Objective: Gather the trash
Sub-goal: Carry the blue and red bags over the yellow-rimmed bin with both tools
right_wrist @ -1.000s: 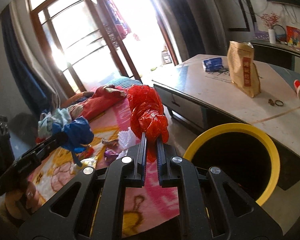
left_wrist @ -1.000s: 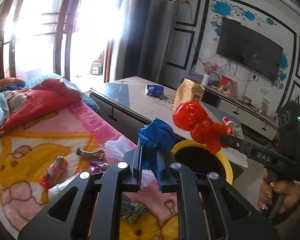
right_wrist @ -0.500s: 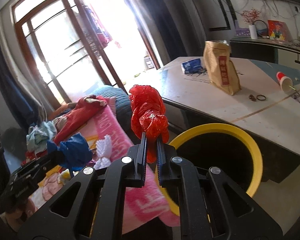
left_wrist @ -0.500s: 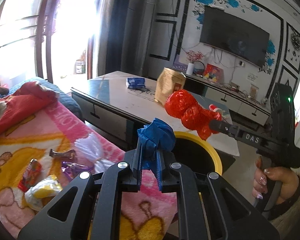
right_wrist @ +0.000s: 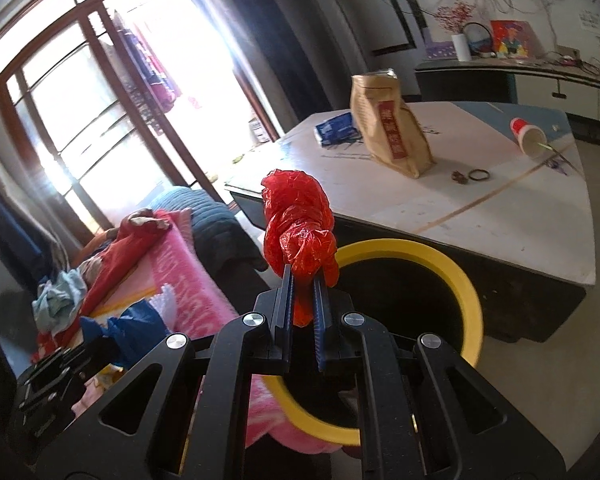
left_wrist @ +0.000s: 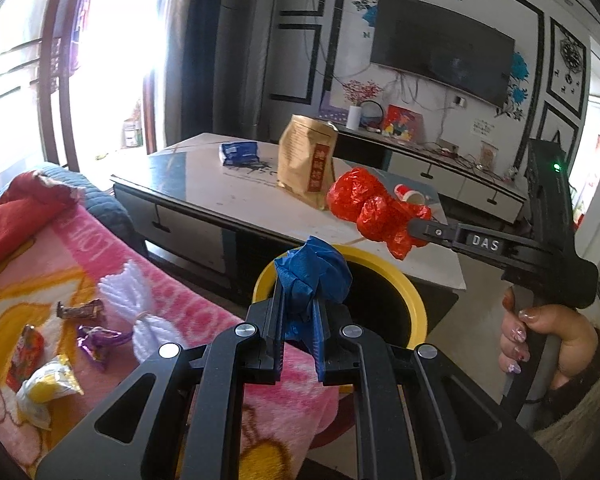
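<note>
Left gripper [left_wrist: 299, 312], bottom centre of the left wrist view, clamped on a crumpled blue plastic wad [left_wrist: 313, 280]; the wad sits in front of the near rim of the yellow-rimmed bin [left_wrist: 414, 300]. Right gripper [right_wrist: 303, 304] clamped on a crumpled red plastic bag [right_wrist: 298, 224], seen over the bin's left rim [right_wrist: 466, 280] in the right wrist view. In the left view the red bag [left_wrist: 374, 210] hangs at centre right, above the bin's far side, on the right gripper, whose finger reads "DAS" [left_wrist: 485, 242]. Right hand [left_wrist: 548, 336] grips the handle, lower right. Pink blanket [left_wrist: 100, 248] at left carries "LOVE" lettering and loose candy wrappers [left_wrist: 78, 311]. Table [left_wrist: 252, 196] at centre holds a brown paper bag [left_wrist: 308, 160] with a red label, text unreadable, and a blue packet [left_wrist: 239, 153].
</note>
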Demonstrator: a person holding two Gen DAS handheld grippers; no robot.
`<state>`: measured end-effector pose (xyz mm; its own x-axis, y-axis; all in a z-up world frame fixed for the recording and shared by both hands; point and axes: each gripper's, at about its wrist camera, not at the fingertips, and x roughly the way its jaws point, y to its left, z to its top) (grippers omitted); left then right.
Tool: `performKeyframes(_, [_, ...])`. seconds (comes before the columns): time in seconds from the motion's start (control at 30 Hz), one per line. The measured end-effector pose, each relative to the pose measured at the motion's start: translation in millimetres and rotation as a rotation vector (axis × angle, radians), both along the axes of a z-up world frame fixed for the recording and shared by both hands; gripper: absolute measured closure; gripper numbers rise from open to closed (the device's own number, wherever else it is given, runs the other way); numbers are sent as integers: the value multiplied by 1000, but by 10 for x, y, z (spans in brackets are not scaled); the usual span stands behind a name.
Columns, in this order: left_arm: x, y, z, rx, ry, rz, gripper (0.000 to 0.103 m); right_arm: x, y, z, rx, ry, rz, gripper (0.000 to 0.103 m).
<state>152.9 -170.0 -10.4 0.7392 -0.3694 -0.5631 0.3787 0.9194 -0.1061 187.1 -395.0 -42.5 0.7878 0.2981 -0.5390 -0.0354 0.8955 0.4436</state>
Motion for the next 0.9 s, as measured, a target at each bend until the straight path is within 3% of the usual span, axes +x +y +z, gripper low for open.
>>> performKeyframes(0.9, [362,-593,-657,20,128,-103,92,145,-386,-617,8,156,-96,98])
